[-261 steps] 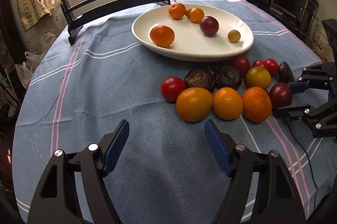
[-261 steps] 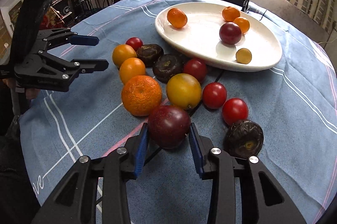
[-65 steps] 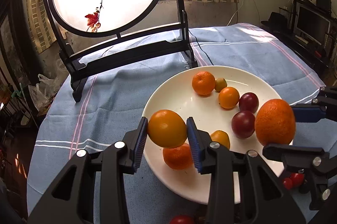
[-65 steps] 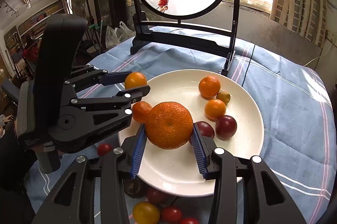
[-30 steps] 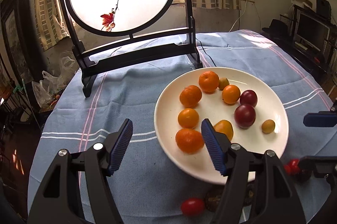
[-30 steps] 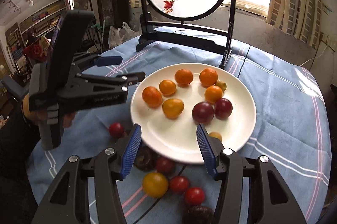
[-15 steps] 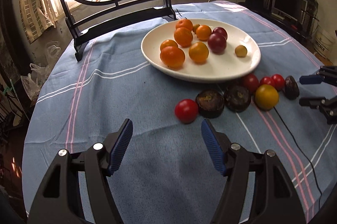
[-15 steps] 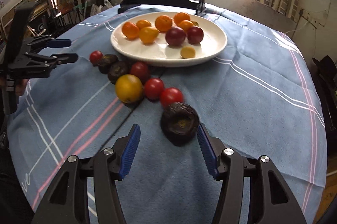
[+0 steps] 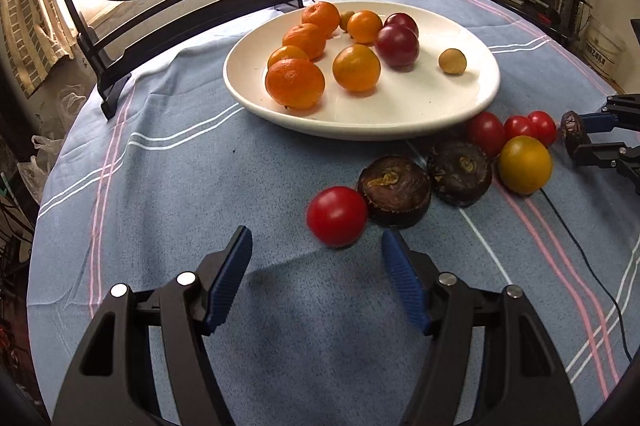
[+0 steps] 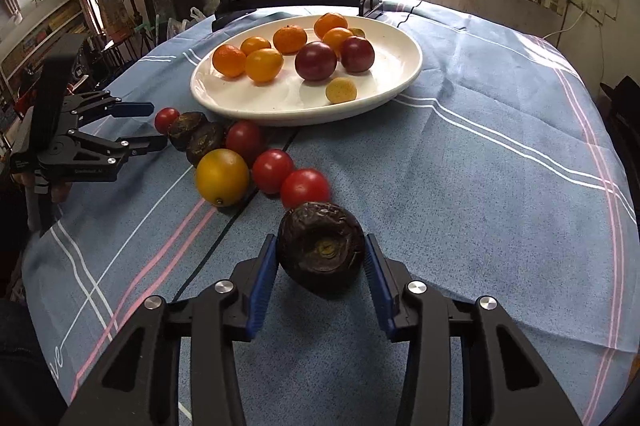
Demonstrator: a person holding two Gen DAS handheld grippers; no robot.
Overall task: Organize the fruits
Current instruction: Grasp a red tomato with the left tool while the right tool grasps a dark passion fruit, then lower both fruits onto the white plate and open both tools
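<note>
About half done: white plate (image 10: 408,73) holds nine fruits, seven wait on the table (image 10: 480,185). Right gripper (image 10: 321,264) straddles a dark wrinkled fruit (image 10: 321,249), pads about touching; left gripper (image 9: 316,280) spread, empty, near a red tomato (image 9: 337,216).

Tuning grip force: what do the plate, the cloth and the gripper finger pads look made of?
Plate: likely glazed ceramic, white with soft sheen.
Cloth: woven fabric, matte, wrinkled, striped.
Left gripper finger pads: probably ribbed blue rubber on black, possibly plastic frame.
</note>
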